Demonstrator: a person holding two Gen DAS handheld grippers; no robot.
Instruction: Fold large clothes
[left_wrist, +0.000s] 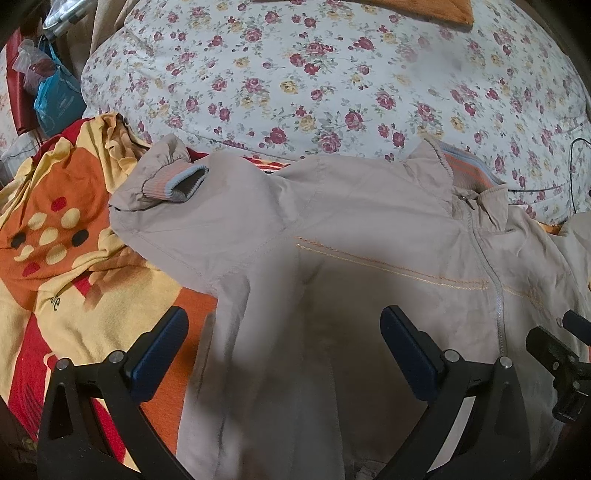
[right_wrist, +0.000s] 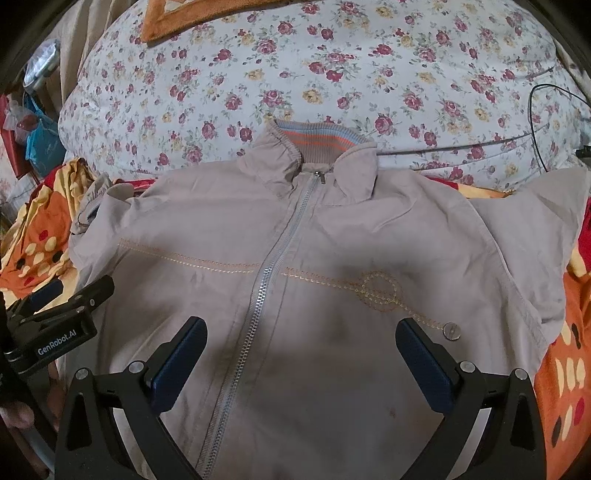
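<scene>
Left gripper (left_wrist: 284, 347): held with both blue-padded fingers (left_wrist: 410, 354) spread wide apart, gripping nothing, hovering just above the beige jacket (left_wrist: 332, 221). Whether touching the cloth, impossible to tell; a blurred fold of the fabric rose between the fingers in the left wrist view. Seen also from the right wrist view at the far left edge (right_wrist: 70, 299), poised over the jacket's own sleeve side.

Right gripper (right_wrist: 301, 350): likewise spread wide, fingers (right_wrist: 181, 354) well apart and clamped on nothing, hung over the jacket (right_wrist: 332, 229) just to the side of the zipper (right_wrist: 266, 280). Glimpsed in the left wrist view as a black part at the right edge (left_wrist: 565, 354).

Jacket laid front-up and zipped shut on a red, orange and yellow blanket (left_wrist: 74, 258), collar (right_wrist: 317, 144) turned toward a big floral quilt (right_wrist: 332, 74) and resting against its edge. One sleeve folded back over the chest on the left, its ribbed cuff (left_wrist: 177, 184) lying on the shoulder area. Other sleeve spread out to the right over the blanket. A stitched orange line with a circle motif (right_wrist: 380, 288) ran across the chest, with a small round snap (right_wrist: 452, 330) near the right finger.

Beyond: a thin black cable (right_wrist: 535, 110) across the quilt, and a blue bag (left_wrist: 59, 99) at the far left.
</scene>
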